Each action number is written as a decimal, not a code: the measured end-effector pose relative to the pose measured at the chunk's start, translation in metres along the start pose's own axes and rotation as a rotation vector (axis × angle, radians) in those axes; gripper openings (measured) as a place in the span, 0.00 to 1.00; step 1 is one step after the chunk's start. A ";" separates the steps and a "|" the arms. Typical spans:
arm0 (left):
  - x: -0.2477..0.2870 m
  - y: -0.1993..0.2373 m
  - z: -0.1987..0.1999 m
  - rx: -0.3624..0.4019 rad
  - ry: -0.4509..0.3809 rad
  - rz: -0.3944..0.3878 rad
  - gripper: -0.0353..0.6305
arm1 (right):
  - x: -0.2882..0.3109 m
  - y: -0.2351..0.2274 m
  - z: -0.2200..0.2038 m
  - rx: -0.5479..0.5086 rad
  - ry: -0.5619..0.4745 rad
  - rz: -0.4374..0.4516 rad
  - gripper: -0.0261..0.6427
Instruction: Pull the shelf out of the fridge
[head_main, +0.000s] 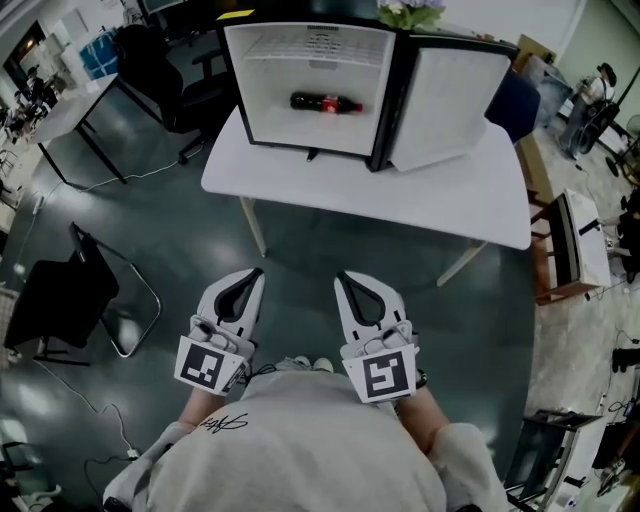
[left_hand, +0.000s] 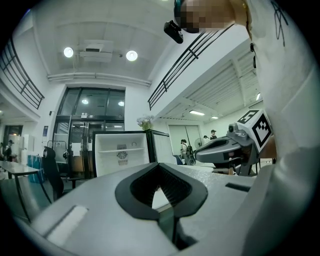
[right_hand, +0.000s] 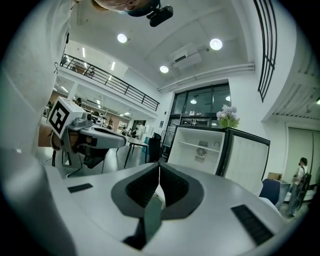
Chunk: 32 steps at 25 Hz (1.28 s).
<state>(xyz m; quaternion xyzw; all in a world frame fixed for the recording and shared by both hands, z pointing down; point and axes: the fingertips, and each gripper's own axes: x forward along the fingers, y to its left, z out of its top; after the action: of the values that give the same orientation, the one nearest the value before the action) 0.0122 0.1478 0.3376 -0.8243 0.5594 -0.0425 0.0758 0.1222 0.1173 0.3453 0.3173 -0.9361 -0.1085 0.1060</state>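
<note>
Left tongs: the left tongs (head_main: 254, 273) are closed tip to tip with nothing between them, held close to the person's body and pointing to 12 o'clock.
Right tongs: the right tongs (head_main: 345, 278) are likewise closed and empty, just beside the left pair.
Fridge: the small white fridge (head_main: 268, 90) stands at 12 o'clock on the white surface (head_main: 400, 195), well apart from both tongs. Its door (head_main: 445, 100) hangs open at 1 o'clock.
Shelf: the shelf (right_hand: 197, 145) sits across the middle of the cabinet, fully in, untouched.
Bottle: a cola bottle (head_main: 325, 102) lies on its side inside. I cannot tell whether it rests on the shelf or below it.
Risk, bottle: if it lies on the shelf, a quick or tilted pull would likely roll it out onto the surface or the floor.
Risk, fridge: it stands near the surface's 6 o'clock edge, so a sticking shelf could drag the whole cabinet forward.
Risk, grip: tongs that reach the shelf without opening would only bump its lip, and a one-sided pull could jam it in its rails.
Risk, door: a knock from the right arm could swing it into the way.
</note>
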 end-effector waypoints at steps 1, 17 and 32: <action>0.002 -0.001 0.002 0.003 -0.004 -0.005 0.06 | -0.001 -0.001 0.001 0.000 -0.005 -0.004 0.06; -0.002 -0.004 0.004 0.017 0.002 0.018 0.06 | -0.003 -0.002 -0.002 0.012 -0.013 0.013 0.06; 0.015 0.019 -0.002 0.015 -0.002 0.016 0.06 | 0.020 -0.011 -0.001 0.011 -0.018 0.008 0.06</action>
<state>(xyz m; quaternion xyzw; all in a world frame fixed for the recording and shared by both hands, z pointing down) 0.0000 0.1271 0.3361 -0.8193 0.5656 -0.0454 0.0828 0.1127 0.0963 0.3462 0.3132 -0.9389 -0.1055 0.0961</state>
